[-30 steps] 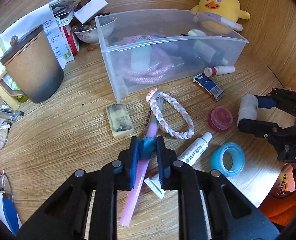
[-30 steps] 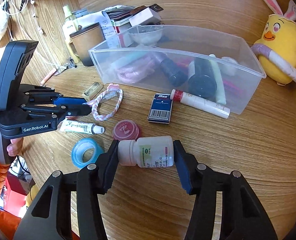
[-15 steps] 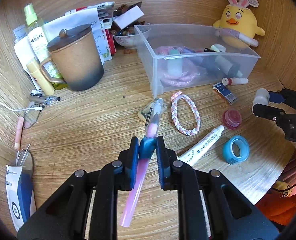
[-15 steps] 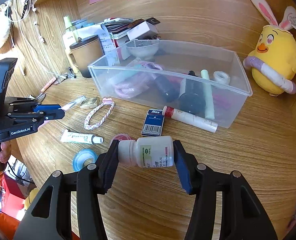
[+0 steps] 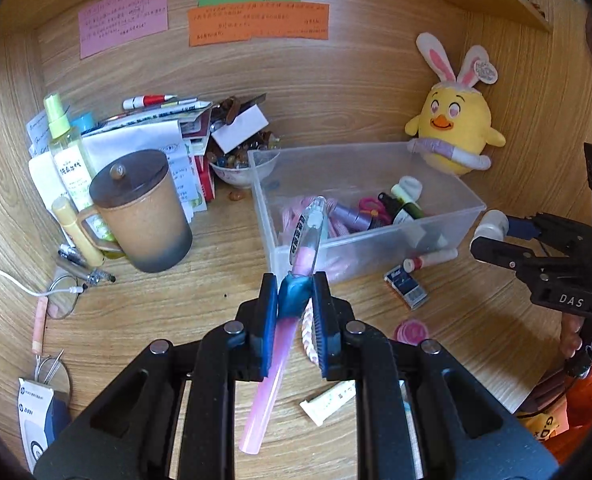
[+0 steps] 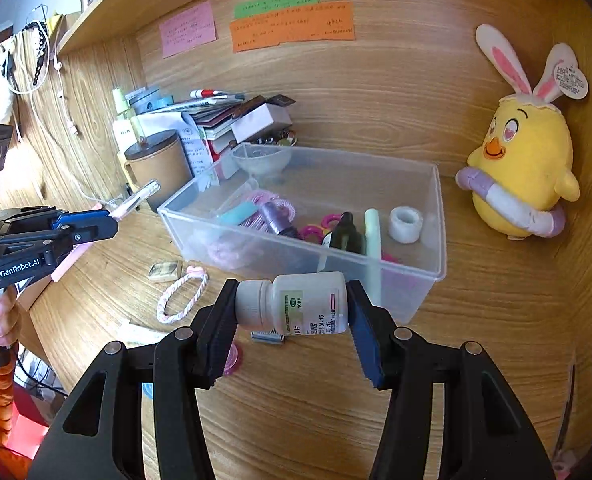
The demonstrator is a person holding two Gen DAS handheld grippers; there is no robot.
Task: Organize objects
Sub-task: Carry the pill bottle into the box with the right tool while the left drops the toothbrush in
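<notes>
- Now both grippers are higher above the desk than a second ago; in each wrist view the desk objects look smaller and lower, and the coloured paper notes [image 5: 255, 20] on the back wall have come into the picture.
- The left gripper [image 5: 294, 294] is closed on the pink pen [image 5: 271, 368], its pads pressing the blue grip part; the pen was lying over the braided bracelet [image 6: 181, 298] on the desk a second ago, and now it is clear of the desk, its transparent cap end pointing toward the clear plastic bin [image 5: 376, 236].
- The right gripper [image 6: 291, 304] holds the white pill bottle [image 6: 291, 304] sideways, one jaw on the cap and the other on the bottom; the grip looks the same as before, only the bottle is now lifted in front of the near wall of the bin.
- The bin already contains a pink cord, a dark bottle, a roll of white tape and other small things; it stands beside the yellow chick plush [image 6: 524, 168] and near the brown lidded mug [image 5: 139, 210].
- My judgement: both picks are finished and the carry to the bin has begun; each object must next pass over the bin wall before release.
- Still on the desk are the bracelet, the small blue box [image 5: 406, 286], the pink round case [image 5: 412, 330] and a white tube [image 5: 328, 400]; so the task is far from complete.
</notes>
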